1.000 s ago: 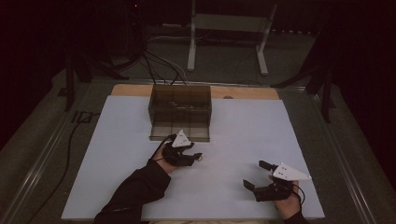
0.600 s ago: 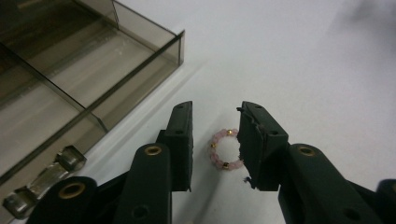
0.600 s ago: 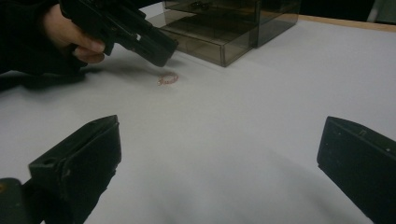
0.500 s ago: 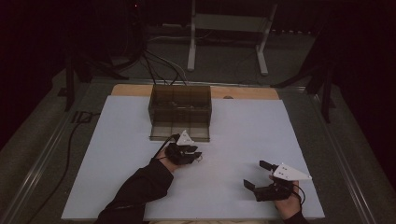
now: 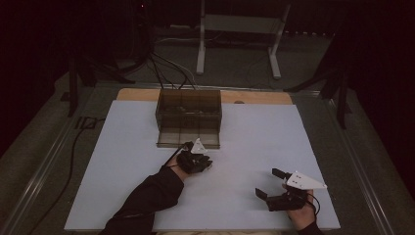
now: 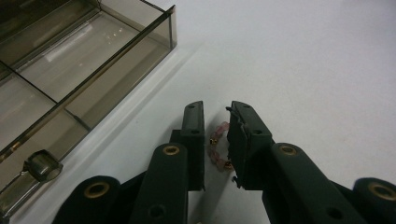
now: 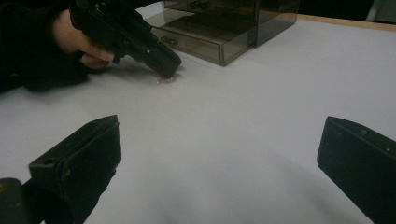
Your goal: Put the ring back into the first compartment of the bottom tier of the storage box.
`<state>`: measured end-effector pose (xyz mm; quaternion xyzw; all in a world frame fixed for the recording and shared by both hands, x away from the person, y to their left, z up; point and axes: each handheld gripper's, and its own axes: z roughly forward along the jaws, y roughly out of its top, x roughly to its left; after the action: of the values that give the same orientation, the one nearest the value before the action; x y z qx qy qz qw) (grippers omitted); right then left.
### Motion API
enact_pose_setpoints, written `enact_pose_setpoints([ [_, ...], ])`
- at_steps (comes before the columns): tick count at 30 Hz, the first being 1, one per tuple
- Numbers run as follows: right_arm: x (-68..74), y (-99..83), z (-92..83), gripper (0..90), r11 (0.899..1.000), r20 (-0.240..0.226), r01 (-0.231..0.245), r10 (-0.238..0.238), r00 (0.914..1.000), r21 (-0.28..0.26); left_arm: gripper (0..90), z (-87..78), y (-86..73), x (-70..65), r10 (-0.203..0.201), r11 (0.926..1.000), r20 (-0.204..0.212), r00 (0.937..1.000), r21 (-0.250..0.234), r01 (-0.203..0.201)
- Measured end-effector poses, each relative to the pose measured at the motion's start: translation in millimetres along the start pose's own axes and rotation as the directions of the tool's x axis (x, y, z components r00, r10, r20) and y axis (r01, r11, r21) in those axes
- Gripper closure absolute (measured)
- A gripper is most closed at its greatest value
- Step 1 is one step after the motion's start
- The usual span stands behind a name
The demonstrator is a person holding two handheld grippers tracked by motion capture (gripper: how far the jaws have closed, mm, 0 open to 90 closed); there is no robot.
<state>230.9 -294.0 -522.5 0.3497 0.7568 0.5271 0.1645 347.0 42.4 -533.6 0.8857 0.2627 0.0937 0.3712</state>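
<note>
A small pink bead bracelet (image 6: 215, 156) lies on the white table just in front of a smoky clear drawer box (image 5: 188, 115). My left gripper (image 6: 217, 112) points down on it. Its jaws have just been closing, and the beads now touch both pads, bent into a curve. In the high view the left gripper (image 5: 203, 164) sits below the box's pulled-out bottom drawer (image 5: 188, 139). From the right gripper view I see the left gripper (image 7: 166, 70) tip on the bracelet (image 7: 166, 80). My right gripper (image 5: 268, 182) rests open near the front right, with nothing between its jaws (image 7: 219, 135).
The open drawer (image 6: 70, 84) has clear dividers and a round handle (image 6: 42, 165) close to my left jaws. The white sheet (image 5: 269, 132) covers a wooden tabletop. Cables and a metal stand (image 5: 240, 29) lie beyond the far edge.
The left hand has shifted slightly right and toward the near edge, in front of the drawer. The right hand and its gripper have stayed put.
</note>
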Motion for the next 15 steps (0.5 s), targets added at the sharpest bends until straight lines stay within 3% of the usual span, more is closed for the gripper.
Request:
enact_pose_setpoints([
  [6, 0.0, 0.0, 0.1, 0.0, 1.000, 0.002, -0.001, 0.001, 1.0000, 0.000, 86.8, 0.3, 0.7, -3.4, 0.016, 0.9998, -0.001, 0.9999, 0.008, -0.016],
  [15, -0.4, 0.0, 0.1, 0.0, 1.000, 0.003, -0.001, 0.001, 1.0000, 0.000, 88.5, 0.1, 2.1, -5.8, 0.029, 0.9994, -0.018, 0.9994, 0.018, -0.029],
])
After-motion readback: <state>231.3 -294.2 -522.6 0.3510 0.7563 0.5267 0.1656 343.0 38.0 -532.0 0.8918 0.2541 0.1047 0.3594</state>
